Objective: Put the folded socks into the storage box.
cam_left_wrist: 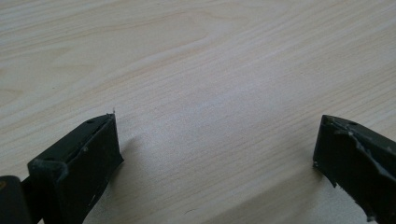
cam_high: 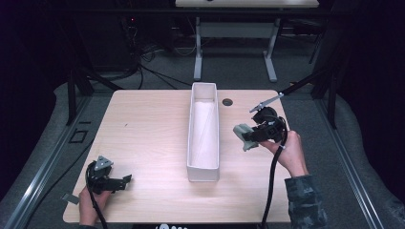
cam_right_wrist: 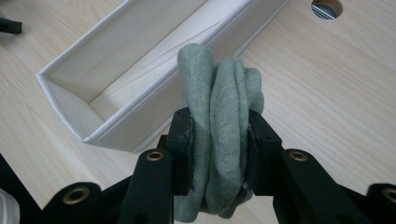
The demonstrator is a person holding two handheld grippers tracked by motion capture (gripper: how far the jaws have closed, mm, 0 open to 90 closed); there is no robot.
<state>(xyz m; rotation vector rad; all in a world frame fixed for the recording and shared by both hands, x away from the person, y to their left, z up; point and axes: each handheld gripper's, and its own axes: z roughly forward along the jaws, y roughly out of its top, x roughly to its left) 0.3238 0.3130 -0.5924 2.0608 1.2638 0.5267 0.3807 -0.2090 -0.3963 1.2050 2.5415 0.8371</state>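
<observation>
Your right gripper (cam_right_wrist: 218, 140) clamped on bunched grey-green cloth (cam_right_wrist: 219, 107); cloth stands between jaws, bulging above tips. Long white tray (cam_high: 204, 167) just beyond and left of that claw, cloth held beside tray's right wall, above table (cam_high: 143, 133). Your left gripper (cam_left_wrist: 215, 140) spread wide, nothing between jaws, bare wood directly under them, well apart from tray.

No legible text, label, brand, number or sign on any surface in view

Left tongs (cam_high: 125, 180) rest low with jaws wide apart; right tongs (cam_high: 244, 135), raised, are clamped together.
</observation>
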